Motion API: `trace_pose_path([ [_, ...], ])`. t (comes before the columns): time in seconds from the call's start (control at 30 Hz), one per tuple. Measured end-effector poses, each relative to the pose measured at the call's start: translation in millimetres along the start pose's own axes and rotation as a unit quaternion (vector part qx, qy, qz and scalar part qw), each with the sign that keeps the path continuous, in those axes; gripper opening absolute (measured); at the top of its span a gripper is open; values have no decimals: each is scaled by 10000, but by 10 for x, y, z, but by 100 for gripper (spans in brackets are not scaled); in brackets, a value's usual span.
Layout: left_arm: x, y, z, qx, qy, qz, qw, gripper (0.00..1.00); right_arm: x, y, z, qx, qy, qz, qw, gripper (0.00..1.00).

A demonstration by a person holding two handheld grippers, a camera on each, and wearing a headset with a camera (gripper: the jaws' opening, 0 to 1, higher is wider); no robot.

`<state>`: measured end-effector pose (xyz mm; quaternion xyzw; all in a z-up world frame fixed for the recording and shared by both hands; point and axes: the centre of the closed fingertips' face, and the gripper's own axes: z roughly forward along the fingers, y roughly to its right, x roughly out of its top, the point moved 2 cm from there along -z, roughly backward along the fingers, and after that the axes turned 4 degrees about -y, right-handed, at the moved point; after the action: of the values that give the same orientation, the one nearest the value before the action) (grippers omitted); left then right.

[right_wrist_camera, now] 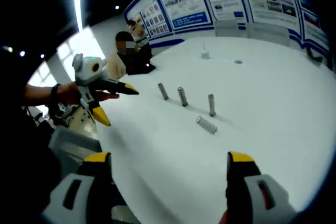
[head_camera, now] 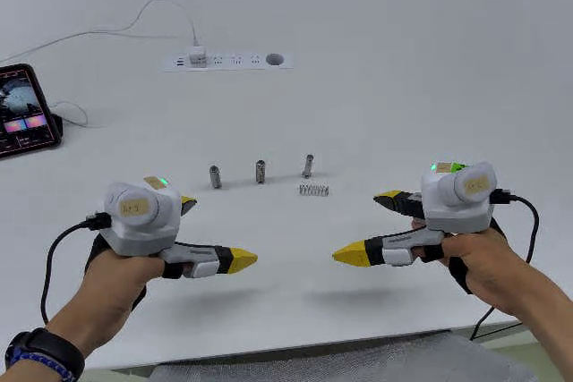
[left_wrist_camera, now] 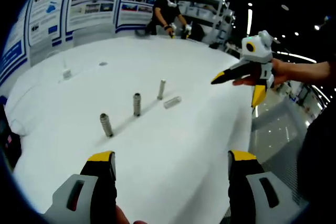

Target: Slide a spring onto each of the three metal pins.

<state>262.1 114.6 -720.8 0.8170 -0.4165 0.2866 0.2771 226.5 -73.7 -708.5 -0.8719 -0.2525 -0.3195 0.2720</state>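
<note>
Holding both tools low over the white workbench [head_camera: 376, 6], I have the left gripper [head_camera: 215, 232] and the right gripper [head_camera: 365, 225] spread wide and carrying nothing; the three metal pins stand upright in a row ahead, well apart from either tool. The left pin [head_camera: 215, 176] and the middle pin [head_camera: 260, 171] look thick and ribbed, so I judge each already wears a spring, though the coils are small at this range; the right pin [head_camera: 308, 165] looks slim and bare. The loose spring [head_camera: 313, 190] lies on its side just beside that pin's foot, on my side of it.

What worries me is the pickup; the spring is small and round, so an off-centre pinch could roll it away or squirt it out of the jaws, and too hard a squeeze could bow it. It lies so close to the bare pin that a low approach could clip the pin; I cannot tell whether the pins are fixed or merely standing, so a knock might topple one. A tilted spring could also catch on the pin's tip instead of sliding down.
</note>
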Motion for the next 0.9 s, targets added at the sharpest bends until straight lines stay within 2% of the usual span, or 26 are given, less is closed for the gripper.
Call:
trace_pose_path([
  [0.13, -10, 36, 82, -106, -77, 102, 9999, 90, 13, -11, -29, 28, 21, -19, 10000, 92],
  [0.47, 148, 120, 245, -282, -163, 364, 9988, 88, -15, -7, -66, 22, -22, -25, 10000, 92],
  [0.9, 352, 210, 485, -493, -304, 847, 9947, 84, 10, -8, -77, 50, -7, -108, 9999, 89],
])
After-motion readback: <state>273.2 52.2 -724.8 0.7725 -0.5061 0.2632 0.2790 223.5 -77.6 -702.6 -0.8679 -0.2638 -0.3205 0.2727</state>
